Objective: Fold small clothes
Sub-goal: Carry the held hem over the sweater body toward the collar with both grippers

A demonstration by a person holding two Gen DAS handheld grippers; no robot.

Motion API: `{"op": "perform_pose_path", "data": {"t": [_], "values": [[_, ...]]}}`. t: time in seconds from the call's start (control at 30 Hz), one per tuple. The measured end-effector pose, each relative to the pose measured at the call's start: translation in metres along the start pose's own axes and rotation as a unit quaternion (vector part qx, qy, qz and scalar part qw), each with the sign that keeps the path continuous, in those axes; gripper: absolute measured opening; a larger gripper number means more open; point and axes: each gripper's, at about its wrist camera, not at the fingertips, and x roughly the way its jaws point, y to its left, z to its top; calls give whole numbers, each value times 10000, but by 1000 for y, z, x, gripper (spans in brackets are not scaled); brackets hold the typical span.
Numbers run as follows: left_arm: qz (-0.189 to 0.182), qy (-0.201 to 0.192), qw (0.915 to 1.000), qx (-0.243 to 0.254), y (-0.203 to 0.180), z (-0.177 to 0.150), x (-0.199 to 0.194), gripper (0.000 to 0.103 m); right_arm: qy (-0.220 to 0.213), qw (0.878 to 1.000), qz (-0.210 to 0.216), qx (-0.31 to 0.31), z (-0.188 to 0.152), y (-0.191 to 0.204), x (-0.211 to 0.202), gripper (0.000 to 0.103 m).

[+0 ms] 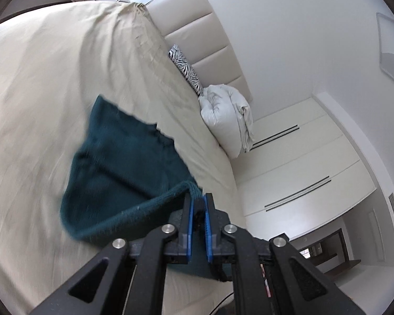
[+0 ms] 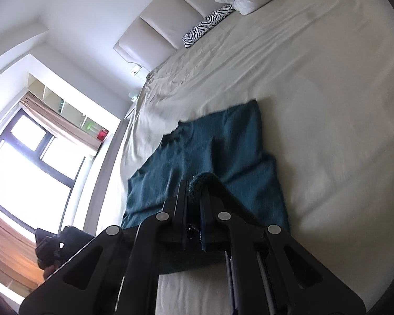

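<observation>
Hanging between the two grippers, a dark teal knitted garment is lifted at one edge while the rest of it trails down onto the bed. The left gripper is clenched on a thick ribbed hem of the garment; the knit bunches up just past its blue-lined fingers, and the cloth sags away to the left in a loose curve. The right gripper is likewise clamped on a rolled bit of the same teal knit, which pokes out as a rounded lump at the tips of its dark fingers. Seen from the right wrist, the garment spreads out flat beyond the gripper over the cream sheet, its far edge lying nearer the headboard.

A padded pale headboard runs along the top of the bed. Against it lies a zebra-striped cushion, and just beside that sits a crumpled white duvet. White wardrobe doors stand past the bed in the left wrist view; a window with a tan blind shows in the right wrist view. Parts of both views are blurred.
</observation>
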Motion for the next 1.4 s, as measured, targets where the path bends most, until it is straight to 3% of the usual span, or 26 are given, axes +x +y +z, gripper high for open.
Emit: {"op": "perform_pose_path", "data": {"t": [0.13, 0.37, 0.53, 0.77, 0.83, 0.9, 0.97, 1.07, 1.1, 1.13, 1.17, 1.27, 1.4], "values": [[33, -103, 9998, -138, 10, 33, 28, 8, -54, 9997, -221, -41, 38, -2, 38, 6], [473, -213, 9985, -172, 37, 83, 81, 8, -72, 9979, -637, 65, 83, -18, 105, 6], [791, -316, 9960, -267, 63, 116, 112, 2, -6, 9963, -835, 200, 110, -34, 154, 6], [1227, -276, 9920, -67, 87, 121, 137, 3, 255, 9923, -1189, 228, 126, -52, 224, 6], [1378, -228, 9902, 29, 89, 115, 139, 14, 326, 9911, -1249, 320, 125, -60, 235, 6], [1534, -141, 9880, 149, 90, 108, 140, 63, 414, 9899, -1235, 554, 124, -73, 243, 7], [1743, -207, 9838, 351, 88, 100, 136, 75, 449, 9900, -1197, 604, 121, -77, 246, 9], [2004, -106, 9771, 708, 85, 95, 137, 75, 389, 9906, -1274, 306, 116, -66, 239, 24], [2110, -72, 9739, 828, 84, 94, 138, 75, 367, 9904, -1318, 195, 112, -61, 235, 34], [2267, -24, 9686, 1026, 81, 93, 142, 75, 333, 9895, -1408, 66, 111, -56, 232, 52], [2345, 55, 9651, 1167, 80, 93, 146, 74, 286, 9889, -1455, 27, 109, -52, 228, 59], [2601, 331, 9528, 1533, 77, 91, 162, 67, 115, 9894, -1440, -143, 103, -41, 210, 63], [2985, 569, 9345, 1854, 79, 90, 184, 51, 191, 9888, -1429, -380, 92, -28, 198, 63]]}}
